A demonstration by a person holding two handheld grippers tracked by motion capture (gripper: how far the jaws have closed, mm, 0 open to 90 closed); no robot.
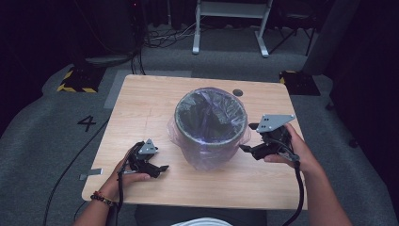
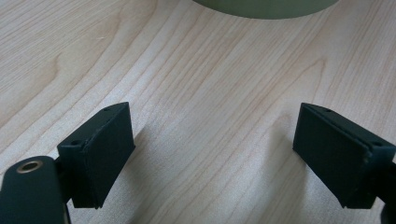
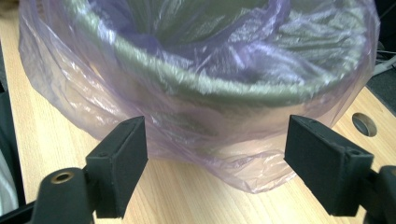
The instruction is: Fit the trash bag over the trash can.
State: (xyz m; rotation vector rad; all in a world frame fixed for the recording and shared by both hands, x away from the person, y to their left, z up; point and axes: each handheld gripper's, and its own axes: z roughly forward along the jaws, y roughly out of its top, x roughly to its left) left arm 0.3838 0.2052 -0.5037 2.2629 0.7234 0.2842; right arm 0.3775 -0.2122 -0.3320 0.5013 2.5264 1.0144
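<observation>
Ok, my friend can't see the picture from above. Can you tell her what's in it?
A bin lined with a purple bag stands in the middle of a wooden table. A person's hands hold the left gripper, resting on the table, and the right gripper, close beside the bag, both open.

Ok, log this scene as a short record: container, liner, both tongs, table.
container: round grey-green bin, upright near the middle of the table
liner: thin purple plastic bag inside the bin, folded over the rim and hanging loose down the outside
left tongs: open, nothing between the jaws, low over bare wood beside the bin
right tongs: open, aimed at the bag's hanging skirt, not gripping it
table: light wood, with a round hole near the far edge
</observation>
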